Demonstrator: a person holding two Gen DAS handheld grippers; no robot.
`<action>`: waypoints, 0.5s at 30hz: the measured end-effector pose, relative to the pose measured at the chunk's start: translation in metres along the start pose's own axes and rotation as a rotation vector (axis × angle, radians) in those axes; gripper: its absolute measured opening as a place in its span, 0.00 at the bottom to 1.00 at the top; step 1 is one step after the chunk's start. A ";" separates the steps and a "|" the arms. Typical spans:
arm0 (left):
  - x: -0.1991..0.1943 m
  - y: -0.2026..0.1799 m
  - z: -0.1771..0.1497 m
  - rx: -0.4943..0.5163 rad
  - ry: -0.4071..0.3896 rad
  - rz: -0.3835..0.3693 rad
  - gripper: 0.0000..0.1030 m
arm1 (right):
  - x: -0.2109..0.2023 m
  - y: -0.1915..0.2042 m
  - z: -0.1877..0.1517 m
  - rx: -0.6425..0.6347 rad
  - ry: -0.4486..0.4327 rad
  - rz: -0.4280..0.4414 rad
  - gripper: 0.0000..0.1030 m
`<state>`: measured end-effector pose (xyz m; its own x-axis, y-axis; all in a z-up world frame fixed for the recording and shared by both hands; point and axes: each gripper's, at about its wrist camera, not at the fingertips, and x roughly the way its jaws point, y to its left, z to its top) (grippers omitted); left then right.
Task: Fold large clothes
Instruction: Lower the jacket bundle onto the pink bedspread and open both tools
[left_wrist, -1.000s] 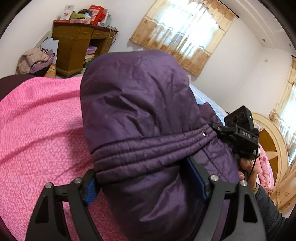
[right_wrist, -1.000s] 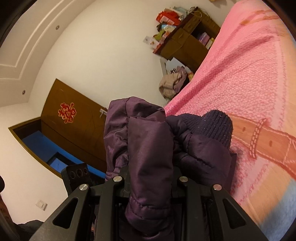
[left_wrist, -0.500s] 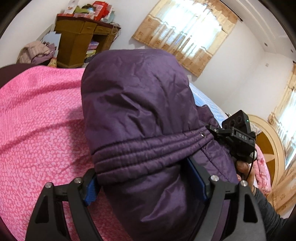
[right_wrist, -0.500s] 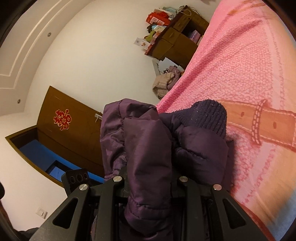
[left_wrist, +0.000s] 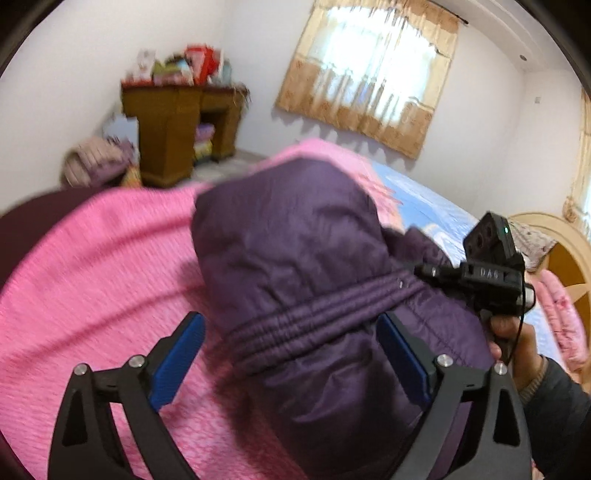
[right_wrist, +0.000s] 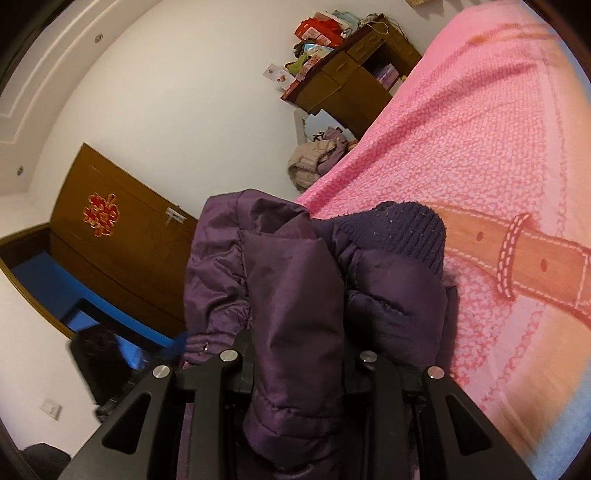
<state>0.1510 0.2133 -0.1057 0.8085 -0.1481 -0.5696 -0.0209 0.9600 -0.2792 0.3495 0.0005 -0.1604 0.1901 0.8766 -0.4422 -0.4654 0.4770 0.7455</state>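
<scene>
A dark purple padded jacket (left_wrist: 295, 258) lies bunched on the pink blanket (left_wrist: 92, 277). My left gripper (left_wrist: 291, 350) is open, its blue-padded fingers (left_wrist: 177, 354) standing wide on either side of the jacket's ribbed band. My right gripper (right_wrist: 299, 369) is shut on a fold of the jacket (right_wrist: 295, 295), with a knitted cuff (right_wrist: 406, 232) beside it. The right gripper also shows at the jacket's right edge in the left wrist view (left_wrist: 436, 273).
The bed has a pink blanket (right_wrist: 480, 147) with a brown belt pattern (right_wrist: 535, 258). A wooden desk (left_wrist: 177, 122) with clutter stands by the far wall, with a clothes pile (left_wrist: 96, 162) next to it. A curtained window (left_wrist: 373, 74) and a wooden door (right_wrist: 110, 240) are behind.
My left gripper has opened: its fingers now stand apart from the jacket, which they pinched before. The left view has pulled back and the jacket sits lower. My right gripper keeps its hold.
</scene>
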 end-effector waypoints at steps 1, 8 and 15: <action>-0.002 -0.001 0.003 0.010 -0.022 0.014 0.95 | -0.001 -0.001 -0.001 -0.002 -0.003 -0.007 0.29; 0.046 -0.016 0.004 0.091 0.077 0.099 1.00 | -0.046 0.049 -0.010 -0.232 -0.203 -0.335 0.47; 0.047 -0.005 0.000 0.058 0.069 0.086 1.00 | -0.039 0.132 -0.037 -0.603 -0.218 -0.347 0.47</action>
<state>0.1894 0.2011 -0.1313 0.7626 -0.0789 -0.6420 -0.0525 0.9817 -0.1830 0.2489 0.0271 -0.0632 0.5516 0.7040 -0.4473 -0.7304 0.6667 0.1485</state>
